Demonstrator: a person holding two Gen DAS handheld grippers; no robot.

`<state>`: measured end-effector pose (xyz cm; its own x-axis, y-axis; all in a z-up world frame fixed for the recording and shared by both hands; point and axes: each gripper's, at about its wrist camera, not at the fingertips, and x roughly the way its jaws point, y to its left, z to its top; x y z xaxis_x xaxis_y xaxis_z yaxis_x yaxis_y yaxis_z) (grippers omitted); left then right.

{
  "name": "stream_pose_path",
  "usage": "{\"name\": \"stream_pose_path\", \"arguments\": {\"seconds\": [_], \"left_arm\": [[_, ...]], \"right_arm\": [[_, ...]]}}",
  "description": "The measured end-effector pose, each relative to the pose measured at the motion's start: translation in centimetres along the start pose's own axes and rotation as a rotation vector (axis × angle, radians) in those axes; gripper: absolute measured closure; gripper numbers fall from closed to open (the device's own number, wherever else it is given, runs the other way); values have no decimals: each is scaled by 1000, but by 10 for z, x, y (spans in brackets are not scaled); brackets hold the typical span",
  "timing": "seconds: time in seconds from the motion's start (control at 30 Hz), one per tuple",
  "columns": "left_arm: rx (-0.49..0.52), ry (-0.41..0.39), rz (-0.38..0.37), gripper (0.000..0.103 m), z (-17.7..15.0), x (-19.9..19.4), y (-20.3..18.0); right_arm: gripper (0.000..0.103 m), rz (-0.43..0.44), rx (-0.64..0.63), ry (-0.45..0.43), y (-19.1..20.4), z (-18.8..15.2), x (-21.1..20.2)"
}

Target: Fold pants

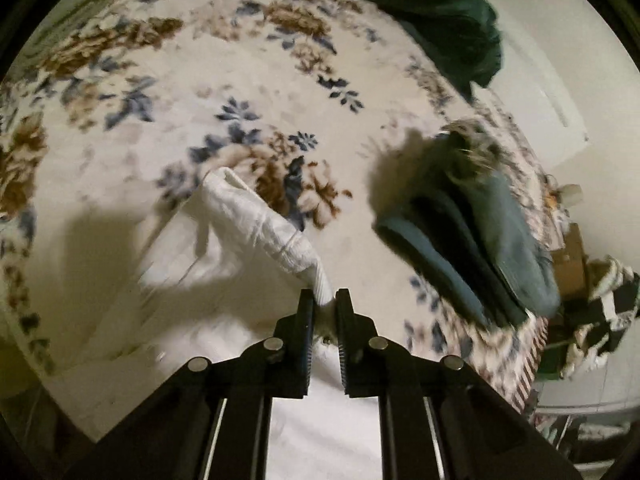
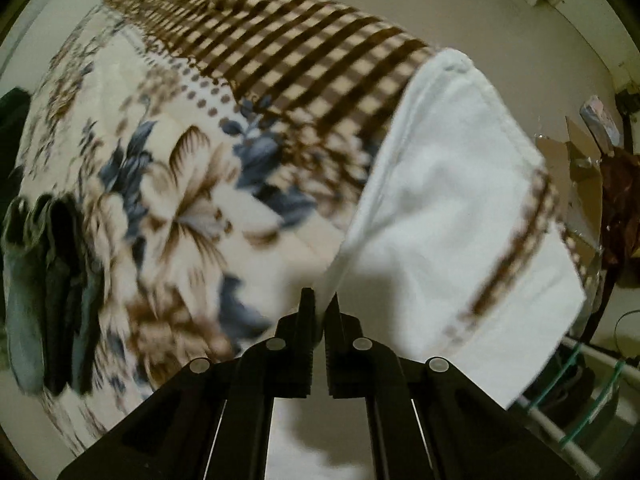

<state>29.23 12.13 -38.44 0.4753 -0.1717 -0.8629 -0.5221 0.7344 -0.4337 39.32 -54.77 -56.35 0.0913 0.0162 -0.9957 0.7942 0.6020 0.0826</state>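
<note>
The white pants hang lifted over a floral blanket. My left gripper is shut on a bunched edge of the pants, which stretch away up and left. In the right wrist view the white pants spread as a broad panel to the right, reaching over the bed's edge. My right gripper is shut on their near edge. Both views are blurred by motion.
A stack of folded blue-grey garments lies at the right of the blanket, seen also in the right wrist view. A dark green garment lies at the back. The checked blanket border marks the bed edge; floor clutter lies beyond.
</note>
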Motion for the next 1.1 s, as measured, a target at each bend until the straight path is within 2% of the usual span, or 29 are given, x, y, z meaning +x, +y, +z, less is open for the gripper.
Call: {"name": "stream_pose_path", "arguments": {"seconds": [0.13,0.23,0.33,0.5,0.57,0.67,0.73,0.8,0.83,0.87,0.9,0.93,0.97,1.03,1.1], "left_arm": [[3,-15,1,94,-36,-35,29],[-26,-5,24,94,-66,-42,64],[-59,30,70,94,-106,-37,101],[-103,109,156,94,-156,5,161],[-141,129,178,94,-166,26,180],[-162,131,167,90,-168,38,191],[-160,141,178,90,-164,36,185],[-140,158,223,86,-163,31,178],[-127,160,241,82,-162,28,175],[-113,161,263,77,-161,22,168],[-104,161,276,75,-161,19,164],[-96,162,290,66,-160,16,158],[-88,161,283,42,-160,11,154],[-49,147,267,18,-160,6,134],[19,134,255,18,-163,9,108]], "right_arm": [[99,10,-48,12,-48,-35,-26],[99,20,-61,22,-90,-64,-34],[99,18,-91,41,-126,-88,-27],[99,12,-89,115,-184,-122,13],[99,-10,-94,147,-201,-136,34],[99,-33,-87,199,-220,-151,63],[98,3,-80,216,-233,-155,77],[81,50,-61,224,-244,-154,78],[76,77,-37,223,-255,-153,75],[62,90,-17,216,-264,-152,71],[53,108,12,201,-278,-149,65],[52,145,52,179,-293,-145,58],[52,174,90,156,-307,-140,52],[52,217,179,104,-338,-130,41],[52,247,256,55,-365,-117,35]]}}
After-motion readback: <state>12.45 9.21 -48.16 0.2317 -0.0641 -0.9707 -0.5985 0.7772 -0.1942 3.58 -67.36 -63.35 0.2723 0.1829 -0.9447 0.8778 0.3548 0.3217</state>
